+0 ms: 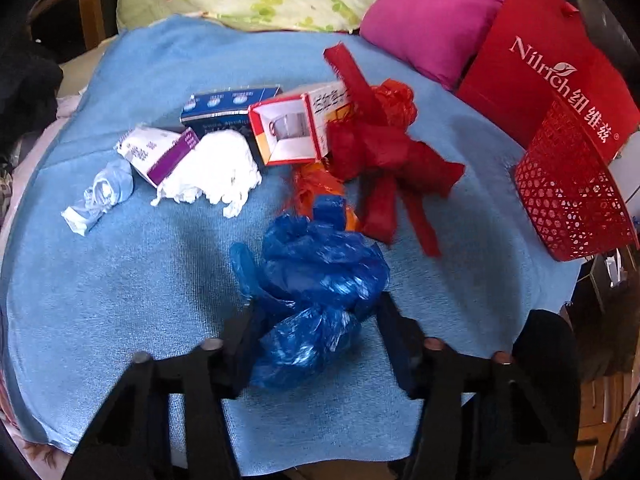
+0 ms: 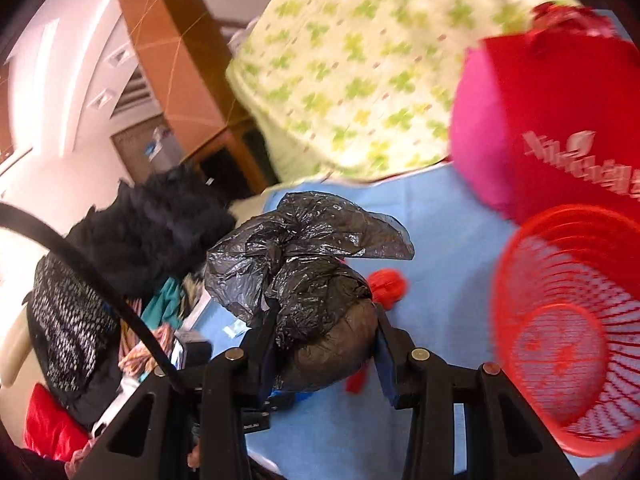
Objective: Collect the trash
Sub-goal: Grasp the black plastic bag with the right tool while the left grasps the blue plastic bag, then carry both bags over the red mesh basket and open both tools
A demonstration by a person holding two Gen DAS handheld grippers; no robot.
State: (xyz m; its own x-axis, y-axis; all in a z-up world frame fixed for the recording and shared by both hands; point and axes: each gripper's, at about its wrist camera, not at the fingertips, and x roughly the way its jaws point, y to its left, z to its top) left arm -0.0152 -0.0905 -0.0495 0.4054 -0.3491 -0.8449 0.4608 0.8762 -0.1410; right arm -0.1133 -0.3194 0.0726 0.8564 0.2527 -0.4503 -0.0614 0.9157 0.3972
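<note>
- On the blue towel-like cloth (image 1: 120, 280) spread over the bed: left gripper (image 1: 316, 332), jaws set on either side of a crumpled blue plastic bag (image 1: 316, 280) at the near middle; whether the pads press it cannot be told.
- Right gripper (image 2: 324, 344): clamped on a knotted black plastic bag (image 2: 304, 280), held clear of the cloth, left of the red mesh plastic basket (image 2: 560, 320).
- Basket interior: appears empty; judged that collection has barely begun.
- Remaining on cloth, far side: white crumpled tissue (image 1: 212, 172), purple-and-white small carton (image 1: 160, 152), pale blue wrapper twist (image 1: 100, 196), dark blue flat box (image 1: 228, 110), open red-and-white carton (image 1: 288, 128), red crumpled paper ribbon (image 1: 380, 152), orange plastic scrap (image 1: 316, 188).
- Edges: basket at the cloth's right edge, beside a red paper gift bag (image 1: 540, 80) and magenta cushion (image 1: 432, 28).
- Open room: bare cloth at near left and between trash and basket.
</note>
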